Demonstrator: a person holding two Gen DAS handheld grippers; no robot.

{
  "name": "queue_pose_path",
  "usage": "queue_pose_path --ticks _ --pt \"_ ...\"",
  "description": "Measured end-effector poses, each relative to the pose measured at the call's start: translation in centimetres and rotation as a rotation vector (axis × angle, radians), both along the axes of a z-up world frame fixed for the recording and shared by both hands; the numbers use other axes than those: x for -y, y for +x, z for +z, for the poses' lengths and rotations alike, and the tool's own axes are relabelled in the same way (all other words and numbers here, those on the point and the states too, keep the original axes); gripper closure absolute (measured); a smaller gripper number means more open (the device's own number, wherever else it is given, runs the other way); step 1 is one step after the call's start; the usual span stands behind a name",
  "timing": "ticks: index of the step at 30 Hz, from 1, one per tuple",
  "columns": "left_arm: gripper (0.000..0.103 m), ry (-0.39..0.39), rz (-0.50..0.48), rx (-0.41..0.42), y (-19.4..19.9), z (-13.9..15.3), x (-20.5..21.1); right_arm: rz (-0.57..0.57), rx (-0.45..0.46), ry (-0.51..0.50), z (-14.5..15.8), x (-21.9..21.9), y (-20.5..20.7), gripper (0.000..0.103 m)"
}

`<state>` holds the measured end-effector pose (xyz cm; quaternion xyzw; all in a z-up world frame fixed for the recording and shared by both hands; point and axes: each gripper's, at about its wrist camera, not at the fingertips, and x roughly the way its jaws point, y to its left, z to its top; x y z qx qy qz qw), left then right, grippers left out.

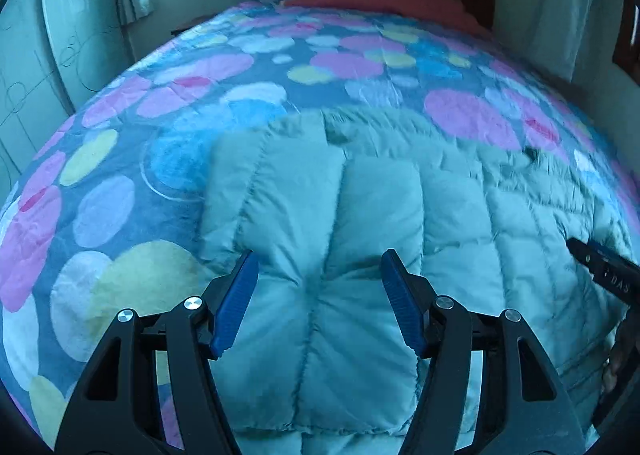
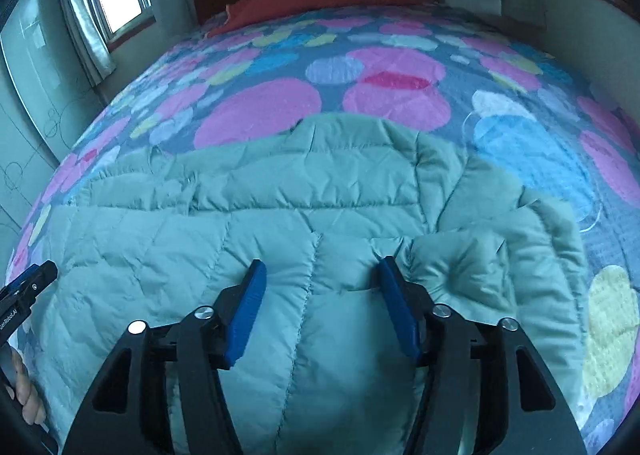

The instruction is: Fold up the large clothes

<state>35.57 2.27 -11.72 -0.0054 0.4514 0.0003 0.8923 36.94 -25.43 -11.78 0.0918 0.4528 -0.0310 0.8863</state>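
Pale green quilted jacket (image 1: 360, 255) spread flat on the near part of a bed with a circle-patterned bedspread (image 1: 160, 115). Left gripper (image 1: 318, 261) and right gripper (image 2: 320, 269) above it, jaws spread, nothing pinched, blue pads (image 2: 246, 319) clear of fabric.

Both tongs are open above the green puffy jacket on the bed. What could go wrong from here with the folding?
1. The jacket is thick and puffy, so a shallow pinch by the left tongs or right tongs may slip off the smooth fabric.
2. The folded-in sleeve lies loose and bunched; lifting nearby could let it spring open.
3. The tongs might also catch the dotted bedspread beneath the jacket's edge.
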Motion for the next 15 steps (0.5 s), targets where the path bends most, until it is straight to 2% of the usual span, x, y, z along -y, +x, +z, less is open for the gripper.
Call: queue_pose_path --ticks 2,4,7,11,14,15 --pt "0.040 0.011 0.006 0.007 -0.5 -0.3 0.1 -0.011 0.007 0.002 0.7 0.0 -0.7 0.040" --pt "0.040 -0.020 0.007 0.033 -1.8 0.8 -0.4 -0.018 0.039 0.014 1.9 0.1 -2.6 0.040" --pt "0.040 -0.058 0.027 0.066 -3.8 1.4 -1.7 -0.048 0.077 -0.052 2.9 0.2 -6.2 0.040" --pt "0.038 -0.057 0.047 0.020 -3.8 -0.8 -2.8 -0.019 -0.009 -0.065 -0.1 0.6 -7.1 0.040" --pt "0.039 -0.049 0.043 0.021 -4.3 -0.4 -2.8 -0.036 0.006 -0.033 0.3 0.9 -7.6 0.040" --pt "0.039 -0.062 0.039 0.017 -4.7 0.0 -3.0 -0.047 0.018 0.008 0.9 1.2 -8.3 0.040"
